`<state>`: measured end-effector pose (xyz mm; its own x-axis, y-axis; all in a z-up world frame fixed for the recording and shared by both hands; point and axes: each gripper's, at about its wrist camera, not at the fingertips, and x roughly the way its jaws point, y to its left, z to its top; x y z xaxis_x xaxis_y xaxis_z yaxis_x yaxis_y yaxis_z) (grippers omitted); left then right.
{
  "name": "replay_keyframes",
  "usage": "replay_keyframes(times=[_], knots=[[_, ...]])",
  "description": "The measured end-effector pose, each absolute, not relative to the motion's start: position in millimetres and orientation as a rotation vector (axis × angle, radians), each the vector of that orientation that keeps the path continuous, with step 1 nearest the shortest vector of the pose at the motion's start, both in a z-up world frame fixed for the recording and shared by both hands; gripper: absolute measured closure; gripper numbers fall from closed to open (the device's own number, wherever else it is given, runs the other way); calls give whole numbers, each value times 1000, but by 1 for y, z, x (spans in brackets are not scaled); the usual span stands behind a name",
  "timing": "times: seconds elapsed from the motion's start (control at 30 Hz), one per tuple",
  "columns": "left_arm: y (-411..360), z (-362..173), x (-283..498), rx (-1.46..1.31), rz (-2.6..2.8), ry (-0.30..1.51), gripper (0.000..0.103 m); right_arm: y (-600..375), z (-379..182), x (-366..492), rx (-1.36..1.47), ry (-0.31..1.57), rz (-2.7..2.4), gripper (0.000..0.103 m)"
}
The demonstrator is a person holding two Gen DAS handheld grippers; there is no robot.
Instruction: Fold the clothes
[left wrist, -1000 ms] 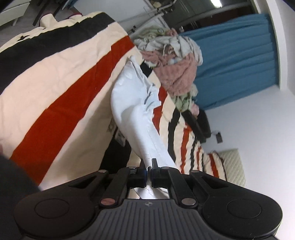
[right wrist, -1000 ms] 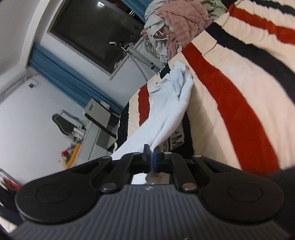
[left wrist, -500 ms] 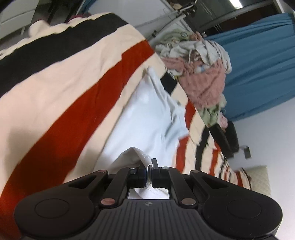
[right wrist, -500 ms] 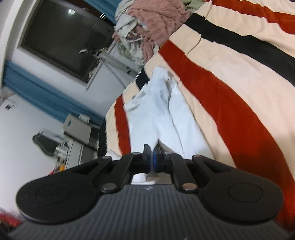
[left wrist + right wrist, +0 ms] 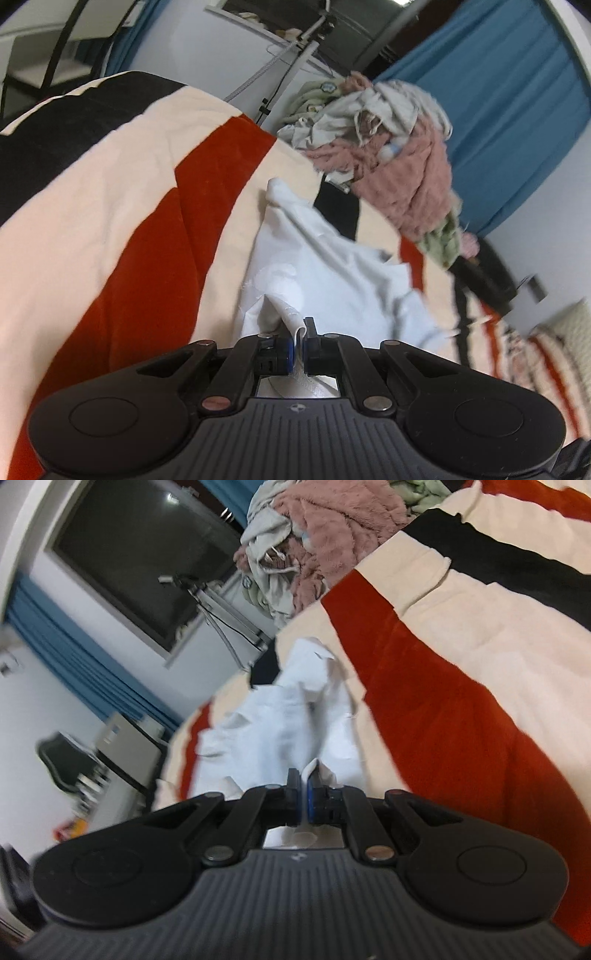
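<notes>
Pinching one pale blue garment [image 5: 325, 273] edge each, left gripper [image 5: 300, 345] and right gripper [image 5: 303, 790] apparently lay it on the striped blanket [image 5: 122, 206]

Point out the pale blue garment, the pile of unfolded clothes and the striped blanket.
pale blue garment [image 5: 332, 280]: left wrist view, spread middle.
pile of unfolded clothes [image 5: 402, 173]: left wrist view, pink fleece.
striped blanket [image 5: 443, 701]: right wrist view, red stripe.

A bedroom in a home. Big bed with a soft blanket in cream, red and black stripes [image 5: 122, 206]. Messy pile of pink, grey and green clothes [image 5: 388, 147] on top. Long blue curtains [image 5: 498, 110] beside a dark window [image 5: 147, 565].
</notes>
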<state>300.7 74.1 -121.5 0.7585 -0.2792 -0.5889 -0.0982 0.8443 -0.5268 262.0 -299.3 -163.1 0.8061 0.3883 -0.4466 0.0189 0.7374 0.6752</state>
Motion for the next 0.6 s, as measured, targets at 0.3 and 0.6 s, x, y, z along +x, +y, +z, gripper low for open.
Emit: replay_keyframes(times=[0.3, 0.6], knots=[[65, -139, 320, -481, -118, 720, 87, -288, -171, 289, 567, 630, 207, 94], [41, -96, 259, -293, -156, 610, 6, -278, -124, 237, 402, 531, 219, 15]])
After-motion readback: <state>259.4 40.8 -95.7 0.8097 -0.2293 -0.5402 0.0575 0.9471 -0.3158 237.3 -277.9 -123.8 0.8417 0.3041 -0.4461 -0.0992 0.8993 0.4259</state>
